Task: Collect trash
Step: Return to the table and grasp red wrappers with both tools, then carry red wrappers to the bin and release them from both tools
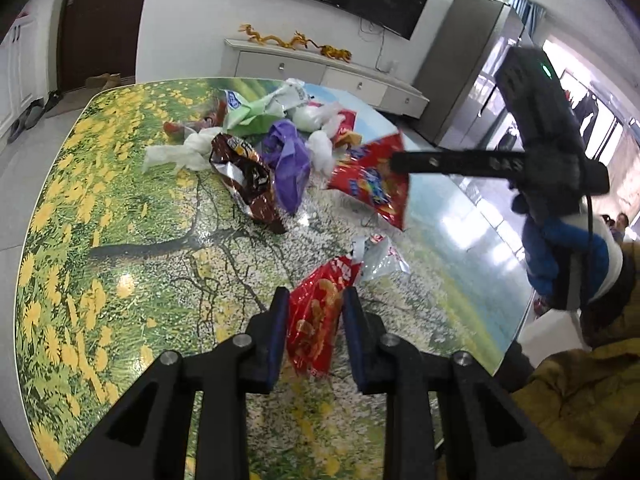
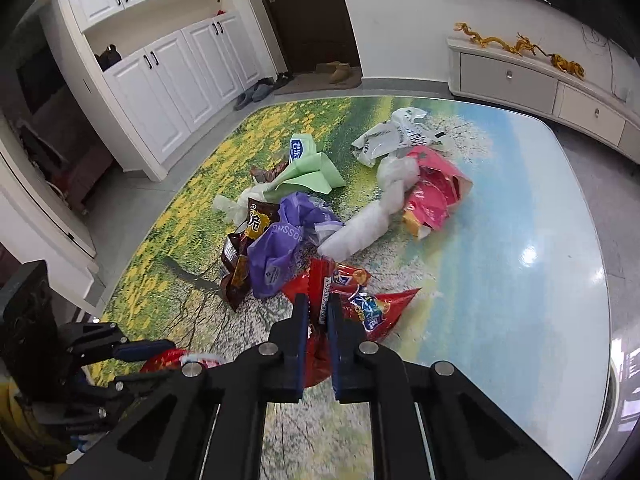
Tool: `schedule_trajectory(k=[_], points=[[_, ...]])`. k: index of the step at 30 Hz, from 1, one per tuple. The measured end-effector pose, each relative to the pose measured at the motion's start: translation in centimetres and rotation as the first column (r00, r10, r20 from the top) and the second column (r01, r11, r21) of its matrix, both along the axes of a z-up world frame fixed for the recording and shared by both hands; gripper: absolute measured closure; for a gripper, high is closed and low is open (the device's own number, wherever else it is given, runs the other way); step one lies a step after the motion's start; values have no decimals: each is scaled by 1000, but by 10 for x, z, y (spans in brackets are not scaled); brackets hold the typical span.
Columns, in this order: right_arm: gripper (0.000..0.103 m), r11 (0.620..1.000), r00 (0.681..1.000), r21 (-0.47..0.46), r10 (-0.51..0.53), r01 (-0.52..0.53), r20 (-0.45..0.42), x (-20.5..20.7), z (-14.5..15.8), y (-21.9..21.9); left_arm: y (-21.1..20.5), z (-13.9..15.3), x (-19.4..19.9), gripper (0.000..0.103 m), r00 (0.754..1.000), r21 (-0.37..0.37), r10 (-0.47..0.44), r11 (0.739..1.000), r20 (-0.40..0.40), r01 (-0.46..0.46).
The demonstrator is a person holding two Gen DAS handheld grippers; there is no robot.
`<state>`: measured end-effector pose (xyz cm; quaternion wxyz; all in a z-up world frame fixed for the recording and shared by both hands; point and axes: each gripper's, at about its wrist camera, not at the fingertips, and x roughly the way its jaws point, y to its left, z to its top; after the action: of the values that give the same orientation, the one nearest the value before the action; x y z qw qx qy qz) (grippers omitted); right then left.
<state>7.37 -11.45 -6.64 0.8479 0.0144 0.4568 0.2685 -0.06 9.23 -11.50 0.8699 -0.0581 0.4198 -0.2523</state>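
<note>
My left gripper (image 1: pixel 315 300) is shut on a red snack bag (image 1: pixel 316 312) and holds it over the flowered table (image 1: pixel 120 216). My right gripper (image 2: pixel 318 306) is shut on a red chip bag with blue lettering (image 2: pixel 360 304); in the left wrist view that bag (image 1: pixel 372 184) hangs lifted from the right gripper (image 1: pixel 396 160). A trash pile lies beyond: a brown wrapper (image 1: pixel 248 172) (image 2: pixel 240 248), a purple plastic bag (image 1: pixel 290 160) (image 2: pixel 280 240), white bags (image 2: pixel 360 224), a green paper (image 2: pixel 312 172) and a pink bag (image 2: pixel 436 192).
A crumpled clear wrapper (image 1: pixel 376 256) lies just past the left gripper. The left gripper (image 2: pixel 132 350) shows at the lower left of the right wrist view. A low white cabinet (image 2: pixel 540 88), a dark door (image 2: pixel 304 12) and white cupboards (image 2: pixel 168 76) surround the table.
</note>
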Motion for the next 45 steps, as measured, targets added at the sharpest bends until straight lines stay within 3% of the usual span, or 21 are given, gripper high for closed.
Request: schedule_trajectory(k=[8, 13, 17, 21, 26, 32, 37, 42, 44, 45], points=[[94, 993, 996, 90, -77, 74, 36, -25, 17, -60, -20, 25, 3, 79, 999, -32, 21, 999, 30, -20], [94, 979, 983, 130, -168, 158, 73, -38, 32, -113, -59, 39, 15, 79, 999, -29, -18, 999, 40, 20], [94, 954, 956, 157, -273, 255, 107, -49, 38, -171, -104, 47, 29, 79, 996, -27, -85, 996, 29, 86], [94, 912, 906, 156, -401, 380, 134, -63, 36, -233, -166, 54, 51, 79, 984, -46, -179, 983, -6, 179], [94, 830, 824, 144, -555, 539, 115, -75, 12, -309, -248, 59, 78, 79, 960, -40, -277, 960, -25, 276], [94, 742, 743, 123, -667, 659, 43, -73, -31, -375, -354, 48, 110, 79, 927, -33, -365, 931, -84, 364], [93, 698, 704, 104, -710, 708, -30, -63, -64, -412, -423, 22, 128, 75, 912, -11, -379, 924, -156, 382], [89, 691, 694, 64, -715, 720, -85, -54, -94, -426, -463, -7, 144, 72, 897, -20, -371, 926, -240, 377], [78, 685, 686, 47, -720, 727, -100, -53, -104, -428, -468, -17, 148, 69, 887, -36, -371, 926, -275, 376], [73, 680, 679, 39, -726, 732, -108, -52, -108, -431, -471, -22, 151, 61, 883, -41, -368, 927, -290, 373]])
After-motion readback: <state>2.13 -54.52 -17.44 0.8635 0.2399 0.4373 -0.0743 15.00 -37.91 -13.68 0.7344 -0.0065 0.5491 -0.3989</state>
